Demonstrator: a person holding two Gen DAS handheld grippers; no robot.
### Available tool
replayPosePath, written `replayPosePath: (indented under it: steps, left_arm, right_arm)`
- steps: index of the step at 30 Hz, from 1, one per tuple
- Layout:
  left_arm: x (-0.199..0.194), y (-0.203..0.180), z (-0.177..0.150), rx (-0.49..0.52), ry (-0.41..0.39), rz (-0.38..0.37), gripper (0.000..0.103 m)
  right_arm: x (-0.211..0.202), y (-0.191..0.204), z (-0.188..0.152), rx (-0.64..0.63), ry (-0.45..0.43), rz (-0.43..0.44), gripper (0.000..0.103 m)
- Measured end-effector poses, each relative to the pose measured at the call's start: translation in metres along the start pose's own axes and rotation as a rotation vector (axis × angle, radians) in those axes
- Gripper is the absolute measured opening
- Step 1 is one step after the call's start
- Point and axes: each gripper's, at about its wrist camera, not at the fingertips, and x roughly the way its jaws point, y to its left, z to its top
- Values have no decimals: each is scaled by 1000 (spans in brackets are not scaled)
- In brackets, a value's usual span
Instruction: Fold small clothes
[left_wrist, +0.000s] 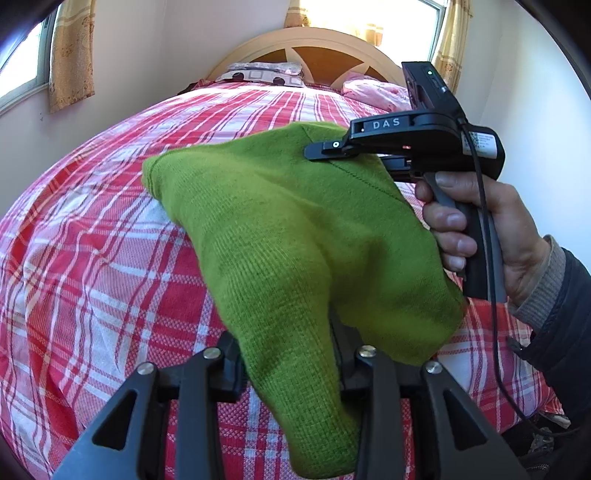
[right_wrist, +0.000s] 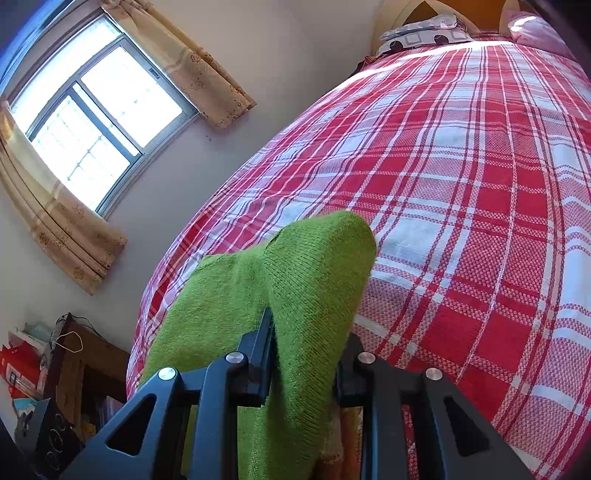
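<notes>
While both grippers hang above the plaid bed (left_wrist: 92, 258), the green knit garment (left_wrist: 295, 240) stretches between them: the left gripper (left_wrist: 291, 365) and right gripper (right_wrist: 306, 354) each pinch it with nearly closed fingers.

Black claw (left_wrist: 317, 149) — dark sleeve (left_wrist: 565, 314)

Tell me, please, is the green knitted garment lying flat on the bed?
No: in the left wrist view the green knitted garment hangs above the plaid bedspread, pinched between the right gripper and the left gripper.
</notes>
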Motion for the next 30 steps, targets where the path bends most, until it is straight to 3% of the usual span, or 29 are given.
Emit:
replayPosePath:
  steps: [6, 13, 16, 18, 21, 24, 26, 27, 29, 30]
  left_arm:
    - [2, 2, -6, 0, 13, 17, 50]
    - [-28, -8, -7, 38, 1, 33, 50]
    - [-53, -8, 1, 56, -81, 48, 58]
    - [-67, -6, 9, 55, -152, 72, 77]
    - [-65, 2, 22, 48, -214, 127, 80]
    - [-36, 20, 28, 15, -176, 200, 79]
    - [-16, 33, 24, -20, -96, 211, 80]
    - [-10, 38, 20, -36, -75, 202, 81]
    - [-3, 44, 9, -50, -51, 206, 83]
    - [-1, 44, 7, -42, -52, 211, 89]
  right_arm:
    - [5, -7, -2, 13, 11, 0, 29]
    - [-9, -12, -6, 8, -11, -27, 33]
    - [-33, -8, -9, -17, -57, -44, 33]
    - [-55, -1, -12, -33, -110, -53, 34]
    - [-82, 13, -20, -37, -166, 16, 39]
    - [-90, 36, -38, -85, -128, 101, 40]
    - [-82, 45, -56, -108, -54, 140, 40]
    - [-77, 45, -65, -112, -21, 132, 40]
    - [-61, 38, -79, -104, 28, 12, 40]
    - [-56, 34, -83, -94, 30, 13, 40]
